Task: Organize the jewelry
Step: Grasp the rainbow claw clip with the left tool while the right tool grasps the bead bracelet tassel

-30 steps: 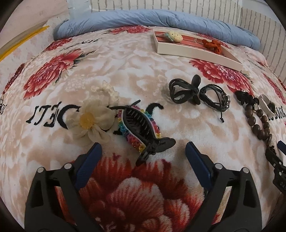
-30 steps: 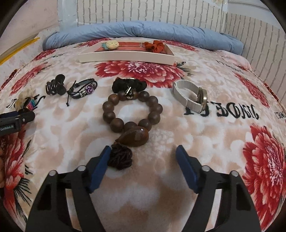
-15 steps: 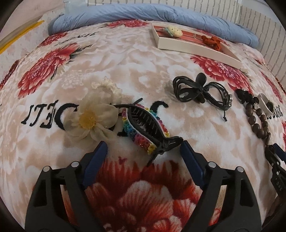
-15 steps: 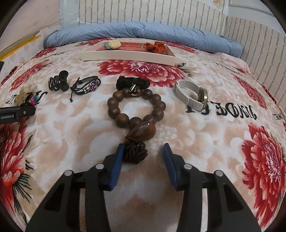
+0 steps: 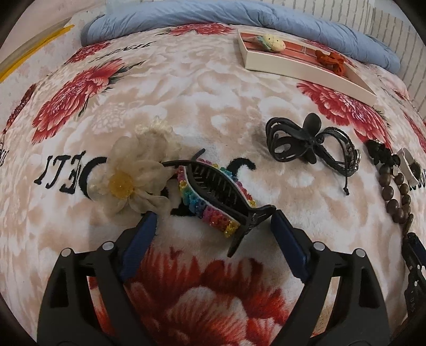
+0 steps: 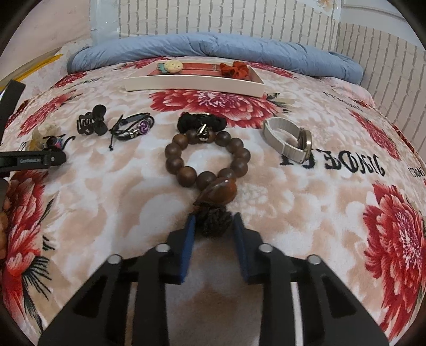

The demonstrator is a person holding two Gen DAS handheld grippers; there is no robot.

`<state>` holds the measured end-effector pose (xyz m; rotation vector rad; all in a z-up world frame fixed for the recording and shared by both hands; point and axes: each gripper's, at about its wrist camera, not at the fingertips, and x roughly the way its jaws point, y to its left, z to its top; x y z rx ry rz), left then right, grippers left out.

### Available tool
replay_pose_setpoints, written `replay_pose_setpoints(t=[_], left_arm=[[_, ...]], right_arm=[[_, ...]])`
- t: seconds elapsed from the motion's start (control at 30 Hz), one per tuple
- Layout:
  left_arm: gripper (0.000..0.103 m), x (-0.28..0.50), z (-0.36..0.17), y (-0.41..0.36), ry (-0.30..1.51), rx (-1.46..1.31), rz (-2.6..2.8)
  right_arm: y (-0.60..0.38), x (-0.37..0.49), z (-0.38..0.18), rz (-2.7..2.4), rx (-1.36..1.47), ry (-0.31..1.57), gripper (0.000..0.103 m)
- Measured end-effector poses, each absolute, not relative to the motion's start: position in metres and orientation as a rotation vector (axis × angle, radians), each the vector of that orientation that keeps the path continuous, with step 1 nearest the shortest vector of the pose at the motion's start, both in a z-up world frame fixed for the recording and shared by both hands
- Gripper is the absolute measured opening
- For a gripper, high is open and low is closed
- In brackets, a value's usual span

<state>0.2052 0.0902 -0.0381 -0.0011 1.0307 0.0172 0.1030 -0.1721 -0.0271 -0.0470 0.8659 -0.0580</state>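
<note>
Left wrist view: left gripper (image 5: 213,221) fingers spread wide, straddling black handle of rainbow hair claw (image 5: 215,198) on bed blanket (image 5: 213,106). Claw stiff, light, teeth snaggy; take at handle. Long axis runs 10 to 4 o'clock, handle toward gripper.

Right wrist view: right gripper (image 6: 214,223) fingers narrowed around tassel knot (image 6: 214,221), contact unclear. Wooden bead bracelet (image 6: 206,157) at 12 o'clock, floppy string; tray (image 6: 194,85) beyond.

It was a bedroom in a home. A plush floral blanket (image 6: 306,202) covered a bed, with a blue quilt (image 6: 213,50) rolled along its far edge. White brick-pattern wallpaper (image 6: 226,18) lined the walls behind. A tray (image 6: 194,85) and hair accessories lay on the blanket.
</note>
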Motion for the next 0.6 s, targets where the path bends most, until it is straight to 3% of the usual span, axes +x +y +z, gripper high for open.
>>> replay_pose_setpoints(t=[0.6], left_arm=[[0.042,0.174,-0.034,0.109,0.979,0.006,-0.038]], right_arm=[[-0.194,0.099,-0.024,0.042,0.043,0.874,0.02]])
